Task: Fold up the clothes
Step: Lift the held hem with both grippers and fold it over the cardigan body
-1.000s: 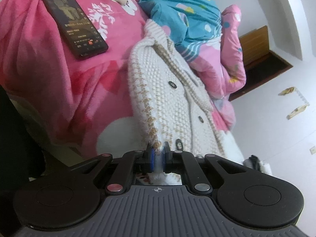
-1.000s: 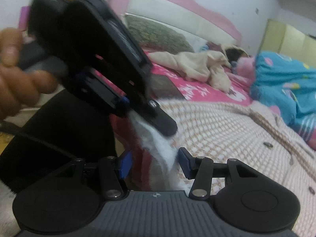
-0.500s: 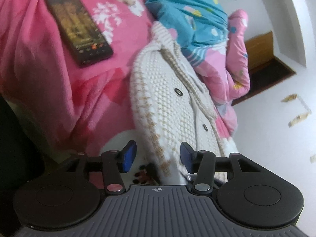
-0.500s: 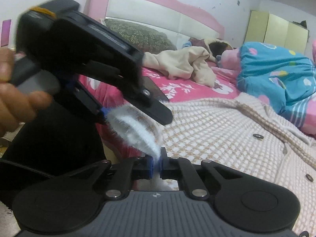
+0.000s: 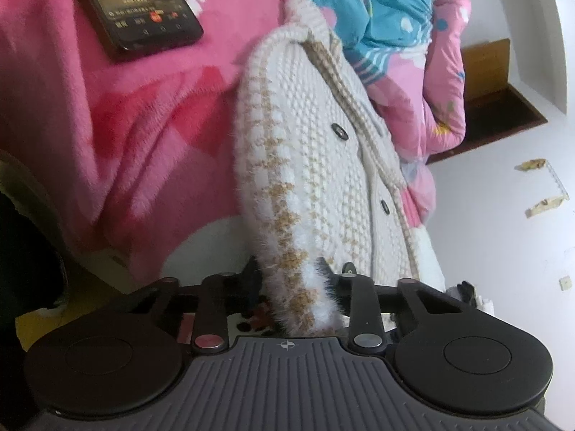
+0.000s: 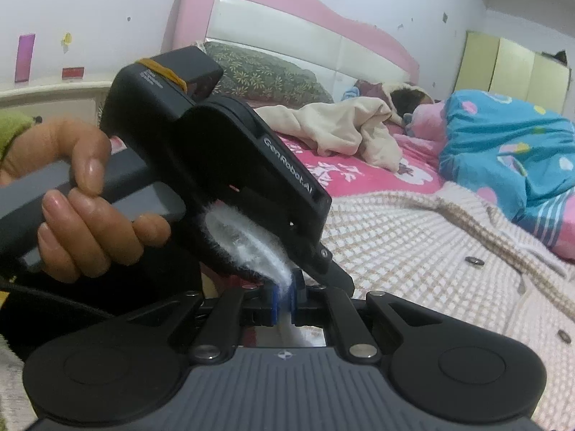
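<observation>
One cardigan, one phone. Your right claw now clamps cardigan hem; left claw now spread wide around it.

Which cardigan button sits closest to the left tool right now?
The lower dark button, further down the cardigan placket toward the left tool. The other button lies higher up, nearer the collar.

Phone on bare pink blanket left of cardigan — blue quilt crowding its right.
</observation>
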`<action>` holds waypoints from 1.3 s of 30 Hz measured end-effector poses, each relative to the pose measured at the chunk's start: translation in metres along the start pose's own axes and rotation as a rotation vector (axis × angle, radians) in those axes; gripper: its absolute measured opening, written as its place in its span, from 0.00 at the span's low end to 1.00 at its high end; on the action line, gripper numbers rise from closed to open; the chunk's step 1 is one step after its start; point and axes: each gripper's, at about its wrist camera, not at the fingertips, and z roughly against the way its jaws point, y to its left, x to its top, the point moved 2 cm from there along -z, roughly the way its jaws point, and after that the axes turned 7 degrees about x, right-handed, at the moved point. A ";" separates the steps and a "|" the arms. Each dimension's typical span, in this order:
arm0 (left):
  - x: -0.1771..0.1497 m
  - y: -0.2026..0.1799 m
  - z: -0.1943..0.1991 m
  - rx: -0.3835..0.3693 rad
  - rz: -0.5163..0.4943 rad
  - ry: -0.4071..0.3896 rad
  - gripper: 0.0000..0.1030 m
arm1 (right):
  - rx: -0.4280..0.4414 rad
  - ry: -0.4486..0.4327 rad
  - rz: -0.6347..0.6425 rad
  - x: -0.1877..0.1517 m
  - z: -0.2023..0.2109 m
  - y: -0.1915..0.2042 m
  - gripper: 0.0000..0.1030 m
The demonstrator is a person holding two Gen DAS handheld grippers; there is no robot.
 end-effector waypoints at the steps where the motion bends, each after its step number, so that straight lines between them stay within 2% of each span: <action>1: 0.000 -0.001 -0.001 0.006 -0.008 0.003 0.19 | 0.014 -0.001 -0.014 -0.001 0.001 -0.002 0.06; 6: -0.002 -0.002 -0.004 0.041 -0.041 0.014 0.16 | 0.091 -0.007 -0.115 -0.008 0.009 -0.016 0.10; 8: -0.003 -0.001 -0.004 0.048 -0.047 0.014 0.16 | 0.121 -0.012 -0.177 -0.012 0.016 -0.024 0.14; 10: -0.004 -0.001 -0.004 0.056 -0.057 0.013 0.16 | 0.141 -0.017 -0.250 -0.018 0.026 -0.035 0.24; 13: -0.005 -0.004 -0.005 0.078 -0.088 0.010 0.16 | 0.135 -0.029 -0.383 -0.030 0.047 -0.058 0.27; 19: -0.005 -0.011 -0.007 0.118 -0.148 0.012 0.16 | 0.027 -0.064 -0.713 -0.066 0.109 -0.116 0.38; 23: -0.006 -0.015 -0.007 0.141 -0.187 0.011 0.17 | -0.123 -0.076 -0.904 -0.102 0.164 -0.150 0.40; 29: -0.007 -0.020 -0.009 0.173 -0.217 0.014 0.17 | -0.345 -0.114 -1.105 -0.158 0.237 -0.182 0.41; 32: -0.008 -0.024 -0.010 0.194 -0.234 0.008 0.17 | -0.372 -0.106 -1.187 -0.181 0.251 -0.194 0.41; 37: -0.012 -0.030 -0.011 0.229 -0.266 -0.007 0.17 | -0.378 -0.093 -1.276 -0.209 0.251 -0.212 0.41; 39: -0.013 -0.031 -0.011 0.238 -0.272 -0.012 0.17 | -0.353 -0.119 -1.316 -0.215 0.248 -0.214 0.41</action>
